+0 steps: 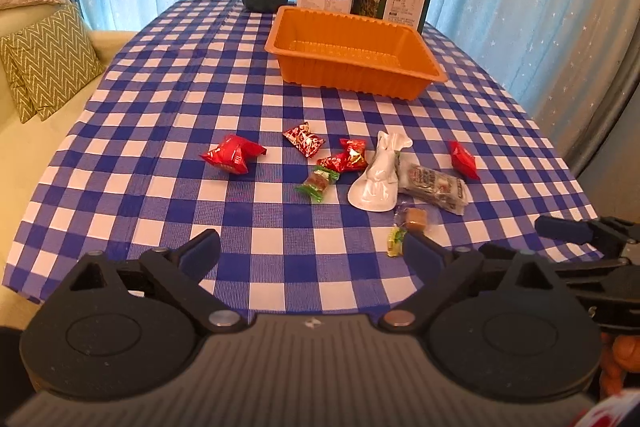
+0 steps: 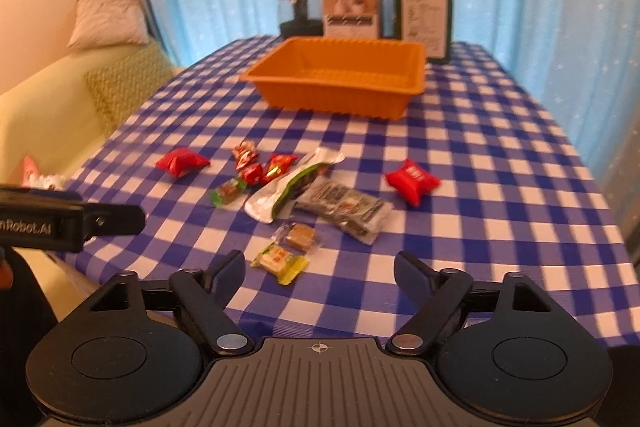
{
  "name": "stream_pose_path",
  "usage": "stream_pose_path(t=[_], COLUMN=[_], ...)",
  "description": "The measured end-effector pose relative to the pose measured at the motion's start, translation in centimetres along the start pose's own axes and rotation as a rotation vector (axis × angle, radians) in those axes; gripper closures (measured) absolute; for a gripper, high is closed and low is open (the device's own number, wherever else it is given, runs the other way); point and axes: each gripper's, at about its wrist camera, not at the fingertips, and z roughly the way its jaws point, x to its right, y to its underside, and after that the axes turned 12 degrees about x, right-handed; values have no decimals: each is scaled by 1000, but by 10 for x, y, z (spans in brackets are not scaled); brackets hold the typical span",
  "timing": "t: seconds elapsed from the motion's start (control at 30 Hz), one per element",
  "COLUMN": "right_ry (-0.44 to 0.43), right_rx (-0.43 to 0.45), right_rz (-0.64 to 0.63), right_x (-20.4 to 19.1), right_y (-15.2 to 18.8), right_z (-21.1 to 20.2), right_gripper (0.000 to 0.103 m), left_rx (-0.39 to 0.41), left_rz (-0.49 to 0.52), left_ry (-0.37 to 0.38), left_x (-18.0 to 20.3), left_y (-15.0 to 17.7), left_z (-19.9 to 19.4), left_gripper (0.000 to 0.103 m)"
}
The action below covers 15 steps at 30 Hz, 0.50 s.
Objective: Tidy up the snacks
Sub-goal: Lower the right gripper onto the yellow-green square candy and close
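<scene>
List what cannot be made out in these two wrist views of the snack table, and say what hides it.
- Print on the green box: right wrist view, blurred.
- Jar: right wrist view, orange tray covers its foot.
- Yellow-green candy: left wrist view, partly behind the left tool's finger.
- Right tool: left wrist view, cut off by the right edge.

Two wrist cameras look forward and downward from the near table edge – the left from left, the right beside it – sharing the blue-and-white checked tablecloth [image 1: 160,163] and rectangular orange plastic tray [image 2: 340,83].
</scene>
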Motion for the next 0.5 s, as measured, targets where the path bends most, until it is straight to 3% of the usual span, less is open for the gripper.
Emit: stream_pose_path(t=[0.3, 0.5], right_ry=[-127, -167], right_rx=[-76, -90], right_rz=[-104, -220], right_x=[-18, -28], right_y=[11, 21], right_z=[47, 75], right_gripper=[46, 55], left_rx=[-32, -50], left_rz=[3, 1], left_ry=[29, 46], left_x=[-9, -13], left_y=[-6, -8], left_z=[29, 48], left_gripper=[18, 25])
